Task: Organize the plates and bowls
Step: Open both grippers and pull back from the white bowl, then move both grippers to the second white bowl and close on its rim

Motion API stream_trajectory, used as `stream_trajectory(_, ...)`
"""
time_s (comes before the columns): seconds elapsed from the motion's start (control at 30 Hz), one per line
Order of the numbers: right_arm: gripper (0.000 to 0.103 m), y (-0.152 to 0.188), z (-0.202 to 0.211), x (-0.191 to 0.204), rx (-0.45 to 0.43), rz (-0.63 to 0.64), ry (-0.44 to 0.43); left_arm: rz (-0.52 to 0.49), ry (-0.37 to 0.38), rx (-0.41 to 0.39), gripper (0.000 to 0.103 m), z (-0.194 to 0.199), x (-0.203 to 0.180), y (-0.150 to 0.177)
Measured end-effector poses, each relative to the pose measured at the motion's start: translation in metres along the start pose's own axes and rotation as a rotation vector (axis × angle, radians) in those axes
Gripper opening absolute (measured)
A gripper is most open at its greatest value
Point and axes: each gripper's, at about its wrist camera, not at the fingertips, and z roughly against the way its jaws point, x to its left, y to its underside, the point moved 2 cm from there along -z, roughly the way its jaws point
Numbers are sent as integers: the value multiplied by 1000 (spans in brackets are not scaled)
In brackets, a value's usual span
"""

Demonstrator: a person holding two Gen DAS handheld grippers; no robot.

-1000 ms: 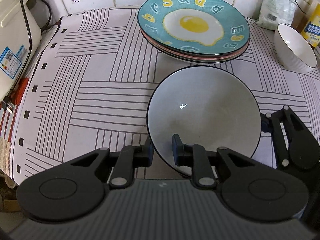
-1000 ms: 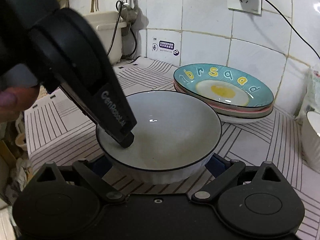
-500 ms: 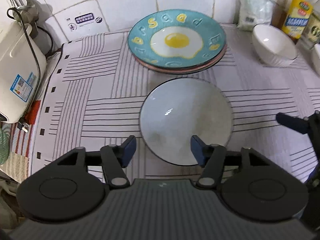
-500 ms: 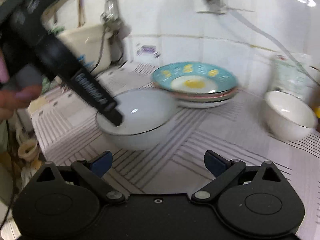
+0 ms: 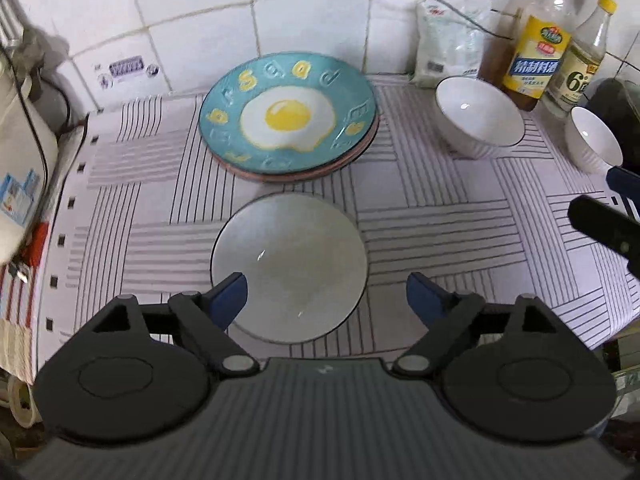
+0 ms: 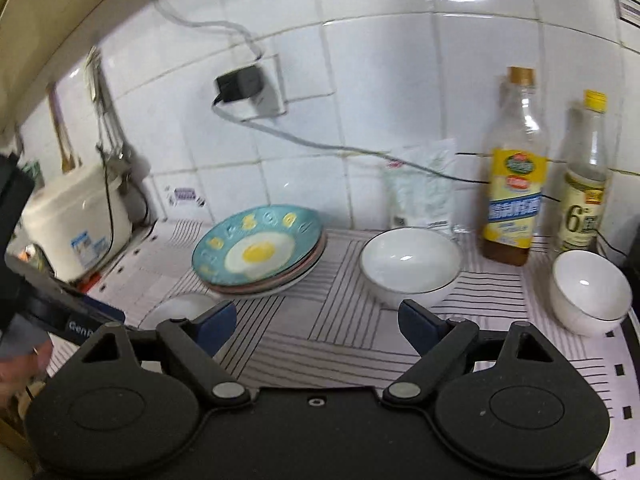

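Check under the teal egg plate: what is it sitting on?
The teal egg plate tops a stack: a pink plate's rim shows just beneath, and a white rim lowest. Only edges show; their faces and exact count are covered.

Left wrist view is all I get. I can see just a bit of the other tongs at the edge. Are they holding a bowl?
Observer: No. The right tongs are open with nothing between them, though they have just been closing a little.
Operator: What are they pointing at?
Observer: A white bowl sits straight ahead of them.
Operator: Where does the wire on the wall go?
Observer: To a black charger plugged into a socket.
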Motion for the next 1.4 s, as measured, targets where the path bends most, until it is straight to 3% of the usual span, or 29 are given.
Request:
stream_trajectory(0.1, 91, -6, 7, -13, -11, -34, 24, -46, -38, -5, 88, 9, -14, -11)
stream_trajectory(0.17, 91, -10, 9, -25, -11, -68, 43, -48, -15, -29, 92, 14, -20, -19)
stream_trajectory(0.3, 89, -20, -1, -48, -19, -148, 61, -34, 40, -39, 92, 6, -32, -42)
stream_trajectory(0.47, 86, -21, -29, -78, -15, -274, 57, -34, 50, -79, 92, -16, -50, -69)
stream_trajectory(0.63, 72, -13, -73, -109, 37, -391, 71, -4, 87, -123, 90, -44, -66, -100)
stream_trajectory(0.87, 59, -7, -121, -131, 87, -456, 98, 35, 106, -102, 82, -94, -89, -122)
stream_trajectory(1.13, 28, -1, -139, -142, 95, -478, 147, 105, 81, -146, 79, -124, -92, -124)
stream_trajectory(1.23, 26, 0, -140, -142, 84, -470, 147, 91, 87, -138, 71, -129, -93, -121)
stream_trajectory(1.4, 16, 2, -140, -140, 75, -473, 155, 123, 159, -87, 45, -136, -93, -114)
